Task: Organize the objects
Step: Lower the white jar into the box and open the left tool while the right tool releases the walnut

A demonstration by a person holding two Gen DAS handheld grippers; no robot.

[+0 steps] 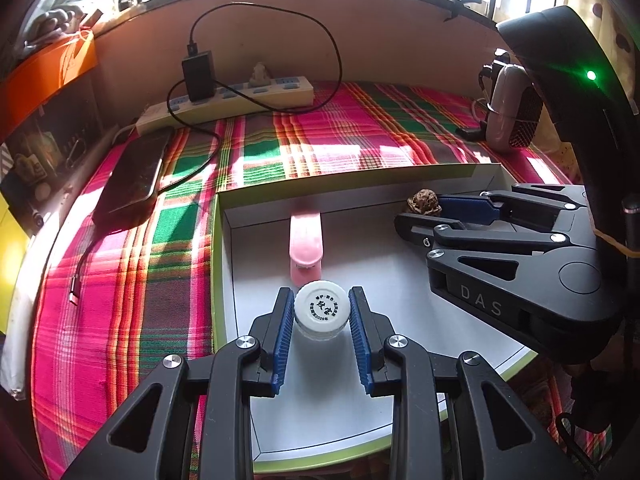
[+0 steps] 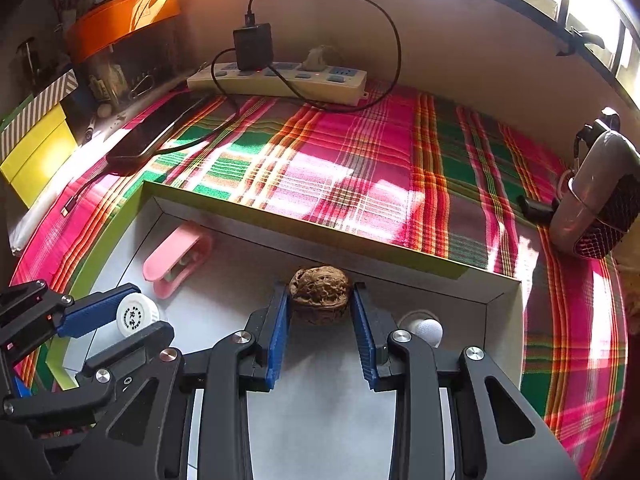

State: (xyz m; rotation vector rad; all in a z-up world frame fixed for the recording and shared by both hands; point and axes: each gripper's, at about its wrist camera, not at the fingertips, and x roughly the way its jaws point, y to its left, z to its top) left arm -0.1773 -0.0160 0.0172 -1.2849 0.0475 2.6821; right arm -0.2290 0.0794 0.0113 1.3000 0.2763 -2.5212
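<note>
A shallow white box with a green rim (image 1: 218, 264) (image 2: 248, 210) lies on the plaid cloth. My left gripper (image 1: 321, 312) is shut on a small white-capped jar (image 1: 321, 306) over the box floor; the jar also shows in the right wrist view (image 2: 135, 314). My right gripper (image 2: 320, 300) is shut on a brown walnut (image 2: 319, 290) by the box's far wall; the walnut also shows in the left wrist view (image 1: 424, 201). A pink clip-shaped case (image 1: 306, 246) (image 2: 176, 258) lies inside the box. A small white ball (image 2: 428, 330) sits in the box's right corner.
A white power strip (image 1: 224, 102) (image 2: 280, 80) with a black charger and cable runs along the back wall. A dark phone (image 1: 134, 178) (image 2: 156, 134) lies at the left. A pink-grey device (image 1: 510, 112) (image 2: 596, 204) stands at the right. Boxes stack at the far left.
</note>
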